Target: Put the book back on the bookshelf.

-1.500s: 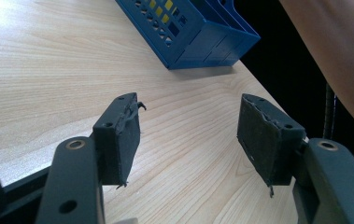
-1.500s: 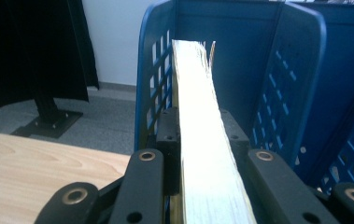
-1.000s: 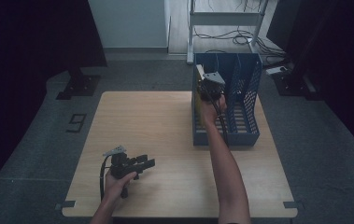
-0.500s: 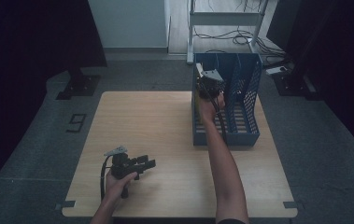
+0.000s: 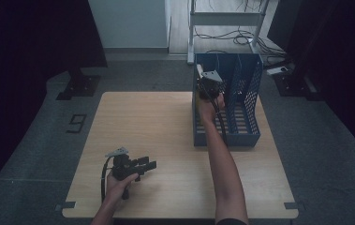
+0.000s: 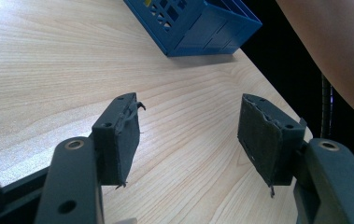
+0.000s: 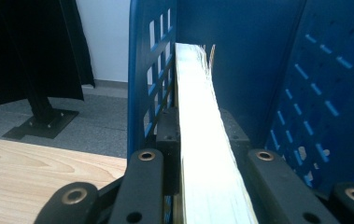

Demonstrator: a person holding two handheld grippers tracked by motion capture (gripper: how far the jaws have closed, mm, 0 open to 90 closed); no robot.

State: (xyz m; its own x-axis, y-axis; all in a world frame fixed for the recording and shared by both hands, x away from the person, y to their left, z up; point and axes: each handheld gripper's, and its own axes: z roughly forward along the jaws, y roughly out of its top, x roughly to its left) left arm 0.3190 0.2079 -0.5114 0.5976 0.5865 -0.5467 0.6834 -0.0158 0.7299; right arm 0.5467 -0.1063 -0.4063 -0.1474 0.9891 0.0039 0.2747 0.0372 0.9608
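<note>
A blue file rack (image 5: 255, 93) stands at the table's far right. My right gripper (image 5: 208, 86) reaches into its left compartment, shut on a thick white stack of paper (image 7: 198, 93). The stack stands on edge between the rack's slotted left wall (image 7: 151, 84) and a divider, and a white corner of the stack (image 5: 198, 70) shows above the hand. My left gripper (image 5: 151, 165) rests low near the table's front left, held by the left hand. In the left gripper view its jaws (image 6: 191, 107) stand wide open over bare wood, with the rack's corner (image 6: 198, 28) beyond.
The wooden table (image 5: 147, 122) has bare room between the two hands. The right forearm (image 5: 224, 164) stretches from the front edge to the rack. Behind the table stand a white metal frame (image 5: 226, 18) with cables on the floor and a dark stand base (image 5: 79, 86).
The right gripper with the paper stack has edged slightly farther into the rack. The left gripper has kept still.
</note>
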